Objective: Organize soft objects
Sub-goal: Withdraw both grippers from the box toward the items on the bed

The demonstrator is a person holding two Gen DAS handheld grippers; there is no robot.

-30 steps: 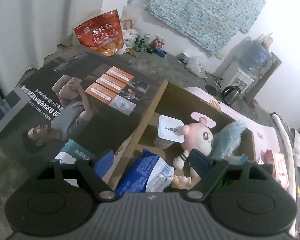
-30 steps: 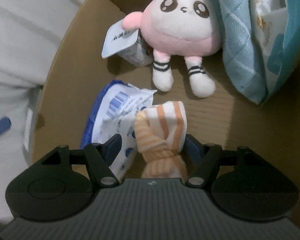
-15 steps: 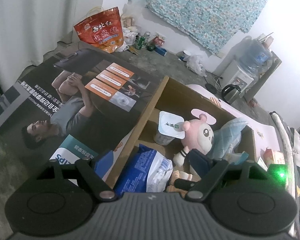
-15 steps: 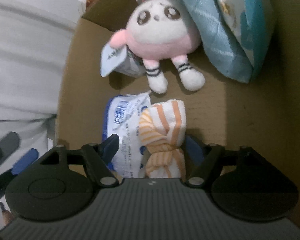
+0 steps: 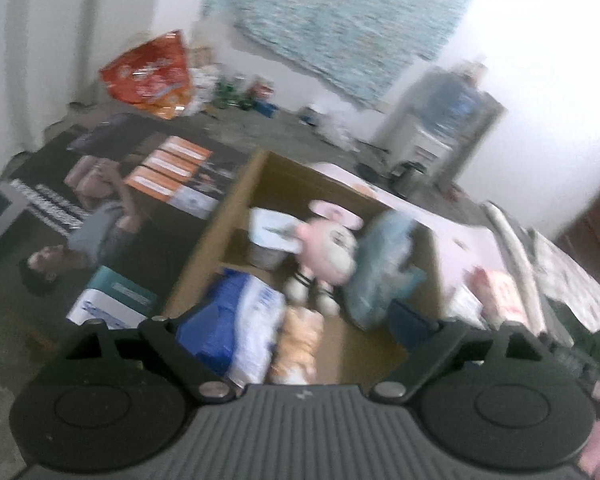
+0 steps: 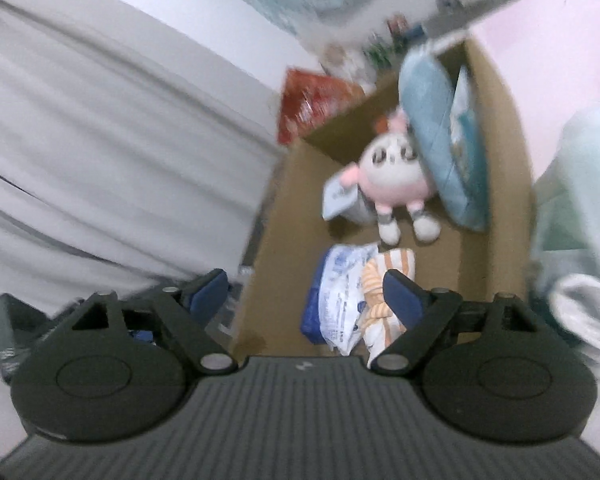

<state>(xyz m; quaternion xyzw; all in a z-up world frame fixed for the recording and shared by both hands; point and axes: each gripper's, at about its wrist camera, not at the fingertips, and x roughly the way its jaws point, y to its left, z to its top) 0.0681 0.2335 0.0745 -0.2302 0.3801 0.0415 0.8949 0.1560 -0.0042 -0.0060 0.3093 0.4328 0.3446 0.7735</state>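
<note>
Both grippers' fingers (image 6: 400,294) just opened wide, holding nothing, above brown cardboard box (image 6: 496,216) w/ orange-striped rolled cloth (image 6: 388,268) inside.

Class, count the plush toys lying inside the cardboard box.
1: the pink-and-white plush toy lies near the far end of the cardboard box, between a white cup and a blue cloth bundle. Others may be hidden.

Cardboard box (image 6: 284,216), one, holding: plush toy (image 6: 392,184), one; striped cloth bundle (image 6: 384,280), one; blue-white packet (image 6: 336,300), one; lidded cup (image 6: 342,200), one; blue pillow (image 6: 440,128), one.
</note>
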